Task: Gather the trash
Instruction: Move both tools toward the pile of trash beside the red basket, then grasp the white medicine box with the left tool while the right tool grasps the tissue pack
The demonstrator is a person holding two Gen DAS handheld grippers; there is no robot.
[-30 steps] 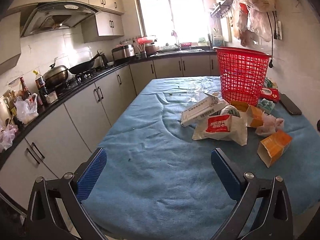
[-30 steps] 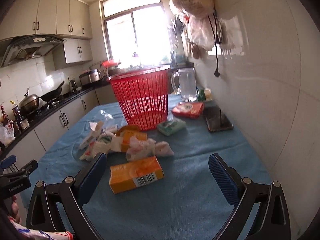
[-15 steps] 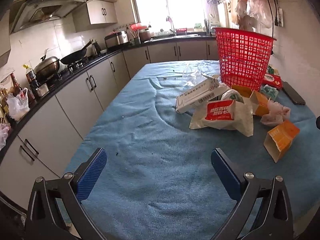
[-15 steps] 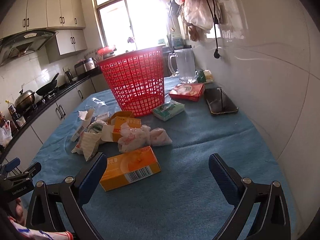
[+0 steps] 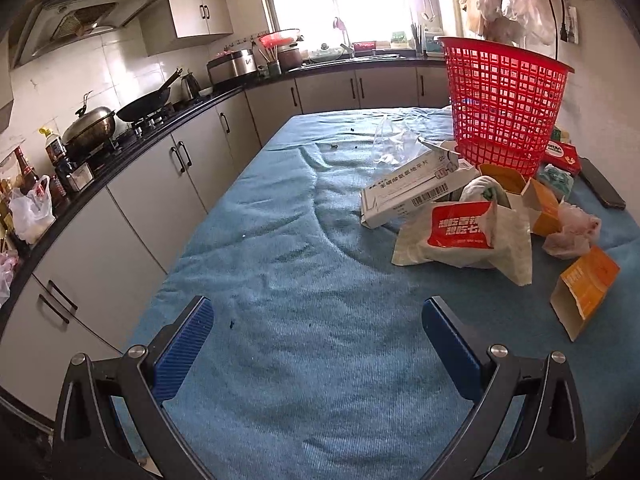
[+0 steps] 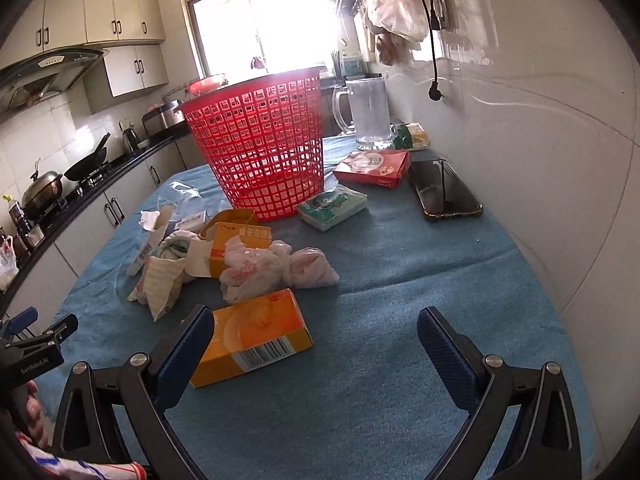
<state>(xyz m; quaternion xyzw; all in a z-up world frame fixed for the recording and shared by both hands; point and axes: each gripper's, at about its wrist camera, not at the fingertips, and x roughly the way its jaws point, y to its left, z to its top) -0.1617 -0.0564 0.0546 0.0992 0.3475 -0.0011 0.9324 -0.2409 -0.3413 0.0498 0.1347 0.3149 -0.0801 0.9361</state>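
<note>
A red mesh basket (image 5: 505,104) (image 6: 262,142) stands upright on the blue-covered table (image 5: 312,320). In front of it lies a pile of trash: a white carton (image 5: 412,194), a white-and-red wrapper (image 5: 460,236), a crumpled plastic bag (image 6: 260,268) and an orange box (image 6: 256,336) (image 5: 584,288). My left gripper (image 5: 316,336) is open and empty over bare cloth, short of the pile. My right gripper (image 6: 312,344) is open; its left finger (image 6: 188,344) is beside the orange box's near end.
A green tissue pack (image 6: 332,206), a red box (image 6: 374,168), a black phone (image 6: 446,196) and a glass jug (image 6: 366,116) sit by the wall on the right. Kitchen counter with a wok (image 5: 148,104) runs along the left. Bags hang above the basket.
Both grippers have moved forward and lower toward the trash pile. The orange box now lies close to my right gripper's left finger. Both stay open.
</note>
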